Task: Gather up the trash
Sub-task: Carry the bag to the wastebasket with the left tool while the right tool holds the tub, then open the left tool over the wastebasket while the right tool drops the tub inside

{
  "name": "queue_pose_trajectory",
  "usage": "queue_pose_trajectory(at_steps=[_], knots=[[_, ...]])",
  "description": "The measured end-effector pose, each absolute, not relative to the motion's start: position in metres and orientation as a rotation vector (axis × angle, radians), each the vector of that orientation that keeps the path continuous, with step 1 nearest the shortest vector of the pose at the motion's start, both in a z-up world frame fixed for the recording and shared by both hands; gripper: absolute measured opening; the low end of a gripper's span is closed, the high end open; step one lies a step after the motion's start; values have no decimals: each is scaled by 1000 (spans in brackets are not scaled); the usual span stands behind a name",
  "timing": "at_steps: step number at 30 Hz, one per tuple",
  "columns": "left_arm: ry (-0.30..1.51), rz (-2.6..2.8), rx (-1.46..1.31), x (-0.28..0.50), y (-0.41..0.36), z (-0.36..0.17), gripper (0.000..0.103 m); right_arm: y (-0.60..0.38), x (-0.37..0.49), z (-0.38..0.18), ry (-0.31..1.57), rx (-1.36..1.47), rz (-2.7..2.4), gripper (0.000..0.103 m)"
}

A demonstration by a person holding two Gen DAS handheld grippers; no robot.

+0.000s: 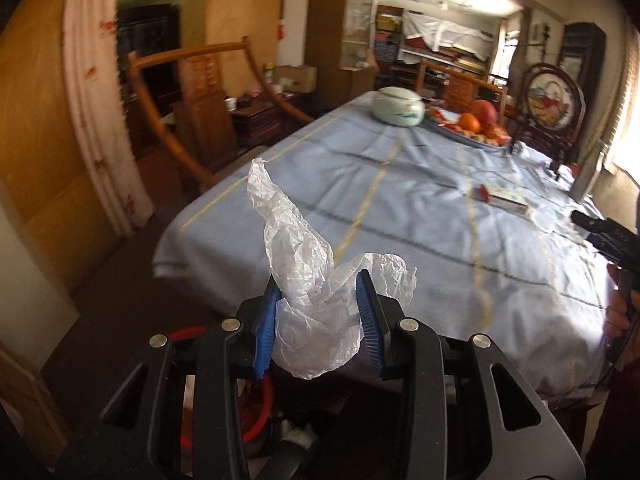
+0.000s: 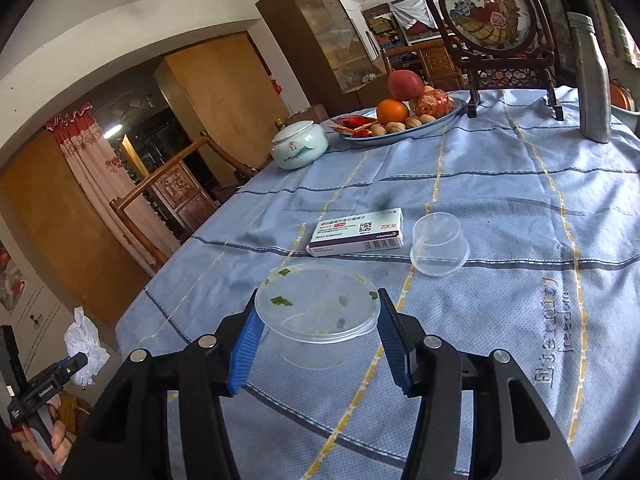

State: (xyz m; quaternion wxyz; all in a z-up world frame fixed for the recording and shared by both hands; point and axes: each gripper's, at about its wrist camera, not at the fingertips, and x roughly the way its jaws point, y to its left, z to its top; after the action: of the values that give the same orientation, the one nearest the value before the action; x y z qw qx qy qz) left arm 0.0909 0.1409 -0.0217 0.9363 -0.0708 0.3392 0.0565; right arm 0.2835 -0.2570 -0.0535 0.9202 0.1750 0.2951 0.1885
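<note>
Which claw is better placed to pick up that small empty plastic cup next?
Probably neither yet. The left claw holds a crumpled plastic bag off the table; the right claw is nearer the small cup but grips a dirty container.

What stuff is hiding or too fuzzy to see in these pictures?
- Where the trash goes: no bin shows in either view.
- Medicine box: its print is too small to read in the right wrist view; in the left wrist view it is blurred.
- Clear food container between the right tongs: whether it is lifted off the tablecloth cannot be told.
- Crumpled plastic bag in the left tongs: its lower end hides behind them.
</note>
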Motion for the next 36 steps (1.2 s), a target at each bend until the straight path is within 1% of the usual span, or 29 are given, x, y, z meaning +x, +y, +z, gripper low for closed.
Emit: queue_pose_trajectory(at_steps=[5, 11, 14, 15, 16, 18, 19, 21, 25, 31, 36], knots=[[734, 206, -222, 63, 183, -44, 38, -226, 264, -42, 578, 326, 434, 55], [760, 262, -286, 53, 219, -66, 39, -174, 238, -22, 555, 261, 525, 55], [781, 284, -313, 54, 233, -78, 50, -141, 226, -13, 547, 225, 581, 55], [790, 298, -322, 54, 237, -81, 60, -129, 222, -10, 545, 213, 606, 55], [796, 316, -332, 54, 240, -84, 75, -116, 217, -7, 544, 201, 633, 55], [796, 355, -361, 52, 250, -89, 83, -93, 212, -5, 547, 183, 679, 55], [798, 377, -377, 52, 255, -92, 85, -82, 210, -4, 551, 175, 702, 55], [810, 382, -403, 52, 261, -97, 88, -57, 206, -6, 568, 161, 751, 55], [831, 415, -456, 53, 273, -107, 88, -12, 204, -16, 626, 125, 832, 55], [791, 651, -421, 42, 296, -111, 92, 56, 201, -38, 727, 42, 918, 55], [785, 737, -440, 34, 316, -117, 93, 103, 202, -55, 797, -27, 975, 55]])
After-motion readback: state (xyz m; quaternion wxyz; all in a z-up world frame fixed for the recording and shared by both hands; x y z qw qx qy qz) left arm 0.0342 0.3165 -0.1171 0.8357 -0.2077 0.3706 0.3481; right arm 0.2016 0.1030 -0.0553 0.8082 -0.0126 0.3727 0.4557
